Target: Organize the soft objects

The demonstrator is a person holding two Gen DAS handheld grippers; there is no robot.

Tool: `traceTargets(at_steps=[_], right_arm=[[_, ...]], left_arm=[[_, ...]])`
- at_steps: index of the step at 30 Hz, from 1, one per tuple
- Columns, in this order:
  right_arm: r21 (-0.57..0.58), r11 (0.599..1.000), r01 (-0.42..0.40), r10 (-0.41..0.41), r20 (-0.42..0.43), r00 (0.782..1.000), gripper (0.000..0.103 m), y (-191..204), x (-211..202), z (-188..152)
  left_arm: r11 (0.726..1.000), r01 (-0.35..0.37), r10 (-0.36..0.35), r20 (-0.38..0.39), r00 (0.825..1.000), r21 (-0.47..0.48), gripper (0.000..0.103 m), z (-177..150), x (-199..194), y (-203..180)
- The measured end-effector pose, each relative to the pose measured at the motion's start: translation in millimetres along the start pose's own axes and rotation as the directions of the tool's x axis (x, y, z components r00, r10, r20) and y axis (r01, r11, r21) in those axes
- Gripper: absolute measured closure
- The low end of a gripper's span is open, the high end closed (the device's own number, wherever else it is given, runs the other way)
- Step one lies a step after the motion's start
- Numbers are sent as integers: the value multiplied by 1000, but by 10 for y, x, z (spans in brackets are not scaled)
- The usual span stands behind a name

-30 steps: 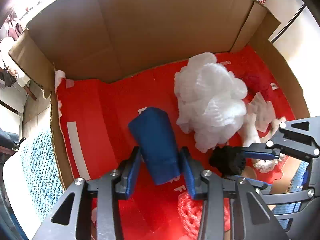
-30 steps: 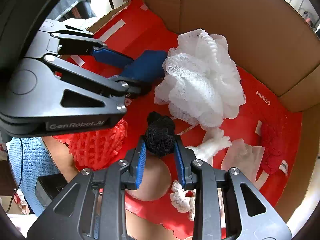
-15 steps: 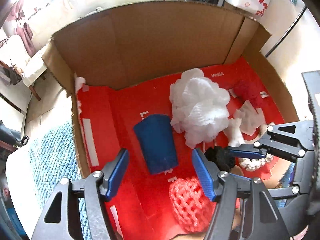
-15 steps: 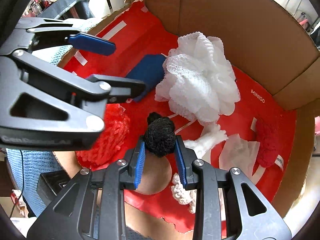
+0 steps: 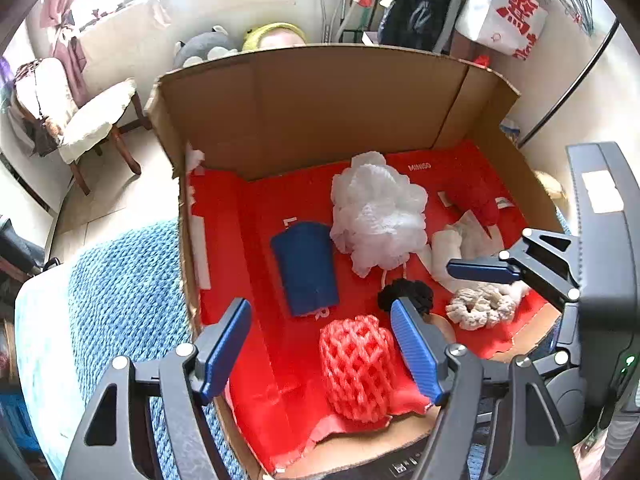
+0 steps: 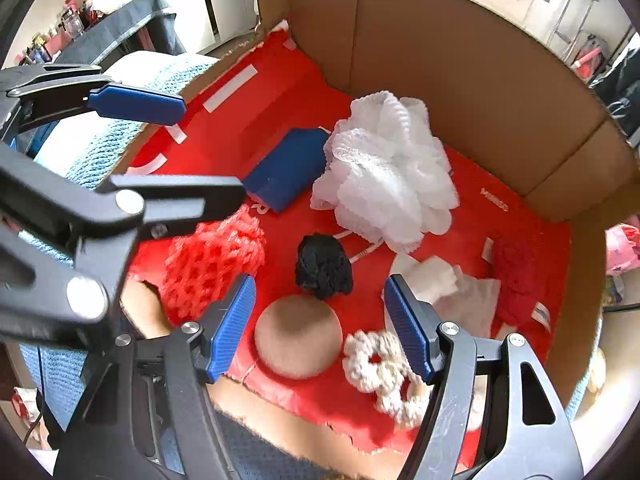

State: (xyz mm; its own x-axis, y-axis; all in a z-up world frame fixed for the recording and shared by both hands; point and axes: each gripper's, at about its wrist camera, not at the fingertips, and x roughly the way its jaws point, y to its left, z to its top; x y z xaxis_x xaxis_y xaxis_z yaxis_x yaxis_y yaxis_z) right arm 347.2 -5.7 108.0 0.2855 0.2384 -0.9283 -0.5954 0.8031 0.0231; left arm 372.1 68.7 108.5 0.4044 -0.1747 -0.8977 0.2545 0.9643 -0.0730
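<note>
Soft objects lie loose on the red floor of the cardboard box (image 5: 340,92): a blue roll (image 5: 306,268) mid-floor, touching the white mesh pouf (image 5: 376,216) toward the back wall; a black scrunchie (image 6: 323,266), red foam netting (image 5: 358,368), tan pad (image 6: 298,336) and cream scrunchie (image 6: 378,364) near the front edge; a red item (image 6: 516,280) by the right wall. Left hand-held gripper (image 5: 320,344) and right hand-held gripper (image 6: 320,328) have just been opening; both are released, gripping nothing.
</note>
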Motion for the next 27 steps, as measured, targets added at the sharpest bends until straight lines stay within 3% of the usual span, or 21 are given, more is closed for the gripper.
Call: traceTargets(at_steps=[6,12,17,27], right_arm=[[54,998,24,-26,40,999,35,-150,-370,-307],[147,988,46,-59,82,995,28,-434,-739,-572],[238,970,53,-81,113,990,18,-711,-965,-844],[352,934,59,-126,171,977,17,-933,-972,-1296]], left_arm=[[999,0,2,45,999,-42,11,-78,-262,54],[996,5,3,97,995,-85,3,-273,-499,-86],[994,21,-7,133,991,-103,1,-447,-623,-242],[995,16,5,207,978,-98,0,-717,-618,-487]])
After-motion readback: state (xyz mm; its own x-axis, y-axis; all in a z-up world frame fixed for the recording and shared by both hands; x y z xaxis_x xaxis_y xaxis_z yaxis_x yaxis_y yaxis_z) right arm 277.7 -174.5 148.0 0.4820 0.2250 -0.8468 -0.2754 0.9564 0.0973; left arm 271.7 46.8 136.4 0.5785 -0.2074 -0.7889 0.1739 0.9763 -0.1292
